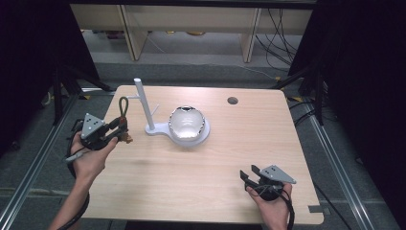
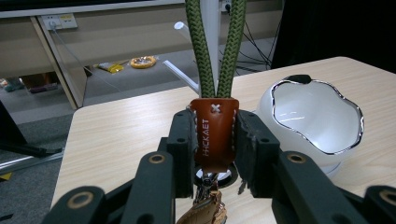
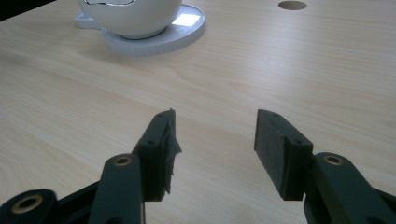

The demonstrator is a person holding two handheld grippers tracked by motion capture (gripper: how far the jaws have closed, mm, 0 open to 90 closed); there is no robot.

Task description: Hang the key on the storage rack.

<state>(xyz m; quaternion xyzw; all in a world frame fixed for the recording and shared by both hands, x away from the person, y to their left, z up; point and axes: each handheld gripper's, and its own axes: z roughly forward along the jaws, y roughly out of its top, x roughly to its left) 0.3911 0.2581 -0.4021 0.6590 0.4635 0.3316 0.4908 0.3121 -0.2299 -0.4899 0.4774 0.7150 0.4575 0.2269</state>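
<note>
My left gripper point(image 1: 122, 128) is shut on a keychain point(image 2: 215, 135), clamping its brown leather tab between the jaws. The green braided cord loop point(image 1: 124, 105) stands up above the jaws, and a metal clasp point(image 2: 205, 198) hangs below. It hovers at the table's left side, left of a white stand point(image 1: 146, 108) with an upright post and side pegs. A white bowl with a chrome rim point(image 1: 187, 122) sits on the stand's round base point(image 3: 187, 35). My right gripper point(image 1: 249, 176) rests open near the front right of the table, nothing between its pads point(image 3: 273, 149).
The wooden table point(image 1: 206, 172) has a round cable hole point(image 1: 232, 100) at the back right. Beyond the far edge are shelving legs and loose cables on the floor. Dark stands flank both sides of the table.
</note>
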